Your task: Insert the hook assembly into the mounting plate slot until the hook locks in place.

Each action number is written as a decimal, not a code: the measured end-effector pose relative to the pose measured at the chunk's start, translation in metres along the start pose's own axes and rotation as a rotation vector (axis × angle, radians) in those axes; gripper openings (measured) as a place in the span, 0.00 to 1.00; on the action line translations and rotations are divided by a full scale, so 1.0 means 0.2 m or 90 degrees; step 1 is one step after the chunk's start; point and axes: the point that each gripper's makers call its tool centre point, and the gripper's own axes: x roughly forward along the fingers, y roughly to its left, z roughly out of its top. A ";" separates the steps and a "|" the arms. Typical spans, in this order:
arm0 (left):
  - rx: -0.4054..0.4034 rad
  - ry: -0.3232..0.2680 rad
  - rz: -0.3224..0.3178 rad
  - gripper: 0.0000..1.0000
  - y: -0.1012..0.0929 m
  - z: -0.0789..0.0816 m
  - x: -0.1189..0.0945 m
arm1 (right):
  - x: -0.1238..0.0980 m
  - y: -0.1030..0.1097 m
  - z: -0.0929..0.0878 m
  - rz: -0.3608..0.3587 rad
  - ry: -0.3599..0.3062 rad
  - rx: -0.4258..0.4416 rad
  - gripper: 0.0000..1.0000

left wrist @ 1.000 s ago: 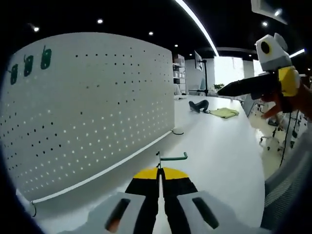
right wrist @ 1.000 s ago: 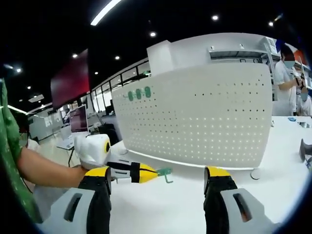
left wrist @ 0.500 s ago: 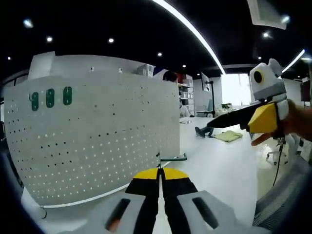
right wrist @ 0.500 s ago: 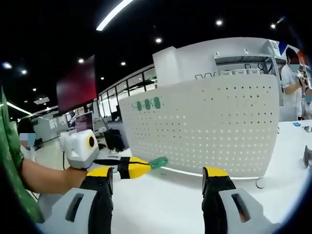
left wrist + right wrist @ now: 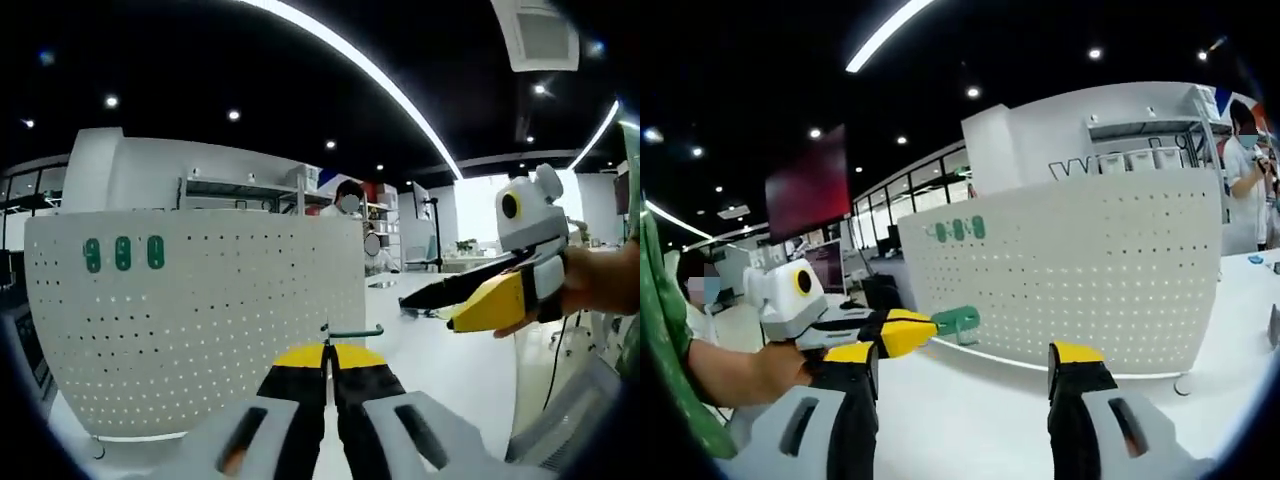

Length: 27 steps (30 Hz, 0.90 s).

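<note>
Green hook (image 5: 352, 331) pinched in left gripper (image 5: 327, 357) | right gripper (image 5: 962, 365) wide apart, nothing inside | carrying step | next: line up with pegboard (image 5: 200, 320) hole, push in

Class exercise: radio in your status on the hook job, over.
Left gripper shut on green hook, held short of white pegboard. Right gripper open, empty. Three green hooks already mounted. Nothing in the way.

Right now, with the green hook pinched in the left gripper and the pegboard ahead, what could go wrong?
The left gripper pinches the green hook only by its end, so it might twist or slip when pressed into the pegboard. The hook is in the air, off the board, and the holes are small and alike, so missing the hole seems likely. The open right gripper is not steadying the board, which may shift.
</note>
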 end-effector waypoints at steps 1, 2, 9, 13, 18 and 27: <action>0.000 -0.004 0.000 0.01 0.00 0.01 0.00 | 0.00 0.01 0.00 0.001 0.000 0.000 0.67; 0.000 -0.008 -0.002 0.01 -0.01 0.02 -0.01 | 0.00 0.01 0.00 0.003 -0.001 0.001 0.66; 0.006 -0.025 -0.009 0.01 -0.04 0.08 -0.02 | 0.01 0.06 0.03 0.027 -0.009 0.028 0.55; 0.007 -0.032 -0.014 0.01 -0.06 0.10 -0.02 | 0.01 0.08 0.05 0.040 -0.013 0.041 0.45; 0.007 -0.039 -0.020 0.01 -0.08 0.13 -0.03 | 0.01 0.11 0.05 0.052 -0.012 0.051 0.37; 0.000 -0.046 -0.027 0.01 -0.11 0.14 -0.03 | 0.00 0.10 0.05 0.060 -0.024 0.105 0.27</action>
